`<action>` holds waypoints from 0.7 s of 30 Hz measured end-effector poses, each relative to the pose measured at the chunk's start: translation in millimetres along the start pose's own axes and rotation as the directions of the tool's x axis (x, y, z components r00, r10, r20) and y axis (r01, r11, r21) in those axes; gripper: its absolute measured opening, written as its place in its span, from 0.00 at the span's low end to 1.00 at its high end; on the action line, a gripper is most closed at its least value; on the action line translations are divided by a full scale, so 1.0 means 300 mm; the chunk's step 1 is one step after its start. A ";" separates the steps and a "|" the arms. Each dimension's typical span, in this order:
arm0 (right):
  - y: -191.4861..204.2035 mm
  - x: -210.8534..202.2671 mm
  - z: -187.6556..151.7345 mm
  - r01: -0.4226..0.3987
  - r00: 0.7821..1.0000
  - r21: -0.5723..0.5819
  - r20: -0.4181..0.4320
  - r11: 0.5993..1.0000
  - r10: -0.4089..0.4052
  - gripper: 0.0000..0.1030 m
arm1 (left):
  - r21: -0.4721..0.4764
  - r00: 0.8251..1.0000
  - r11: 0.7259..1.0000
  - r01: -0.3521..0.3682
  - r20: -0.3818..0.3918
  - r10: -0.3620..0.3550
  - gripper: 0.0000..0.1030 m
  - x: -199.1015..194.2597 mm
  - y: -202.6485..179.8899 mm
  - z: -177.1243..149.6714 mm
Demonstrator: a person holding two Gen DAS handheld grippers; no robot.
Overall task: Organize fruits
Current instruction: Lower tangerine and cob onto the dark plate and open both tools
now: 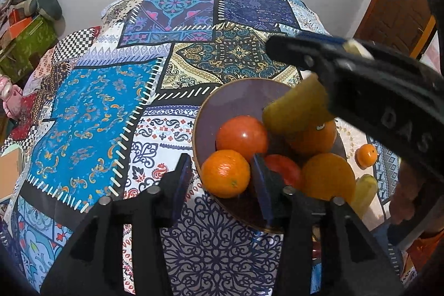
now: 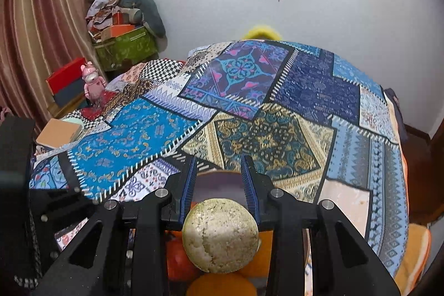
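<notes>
A dark round bowl (image 1: 222,101) sits on the patchwork cloth and holds several oranges (image 1: 225,174) and red fruits (image 1: 241,136). My right gripper (image 2: 220,185) is shut on a yellow-green fruit (image 2: 220,235) with a pale mottled end and holds it above the bowl. In the left wrist view this fruit (image 1: 298,108) hangs over the bowl under the right gripper's black finger. My left gripper (image 1: 222,171) is open and empty, its fingers (image 1: 183,171) straddling the bowl's near rim and an orange.
A small orange (image 1: 366,156) and a yellow fruit (image 1: 365,190) lie on the cloth right of the bowl. The patchwork cloth (image 1: 111,115) covers the table. Boxes (image 2: 125,46), a pink figure (image 2: 93,82) and a curtain stand at the left.
</notes>
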State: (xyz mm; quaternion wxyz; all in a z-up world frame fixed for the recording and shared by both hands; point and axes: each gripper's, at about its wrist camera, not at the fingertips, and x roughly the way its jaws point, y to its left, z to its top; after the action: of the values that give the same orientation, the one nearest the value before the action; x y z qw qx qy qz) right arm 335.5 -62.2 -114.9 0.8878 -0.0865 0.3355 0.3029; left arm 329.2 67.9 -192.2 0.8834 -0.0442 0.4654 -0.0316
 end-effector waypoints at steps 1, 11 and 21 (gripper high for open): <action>-0.004 0.000 -0.004 -0.003 1.000 0.006 -0.004 1.000 0.003 0.29 | 0.000 1.000 1.000 0.000 0.004 0.000 0.50 -0.007 0.001 -0.003; -0.007 -0.040 -0.094 -0.022 0.996 0.006 -0.088 1.000 0.022 0.11 | -0.004 1.000 1.000 0.028 0.004 -0.028 0.59 -0.061 -0.009 -0.045; -0.048 -0.186 -0.142 -0.023 0.997 0.035 -0.073 0.999 0.025 0.19 | 0.018 0.998 0.999 0.026 0.048 -0.027 0.61 -0.186 -0.039 -0.065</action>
State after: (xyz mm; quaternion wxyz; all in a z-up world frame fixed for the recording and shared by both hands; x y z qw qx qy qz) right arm 287.8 -115.7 -111.8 0.8725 -0.0784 0.3741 0.3045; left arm 281.3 60.7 -156.3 0.8943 -0.0435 0.4430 -0.0463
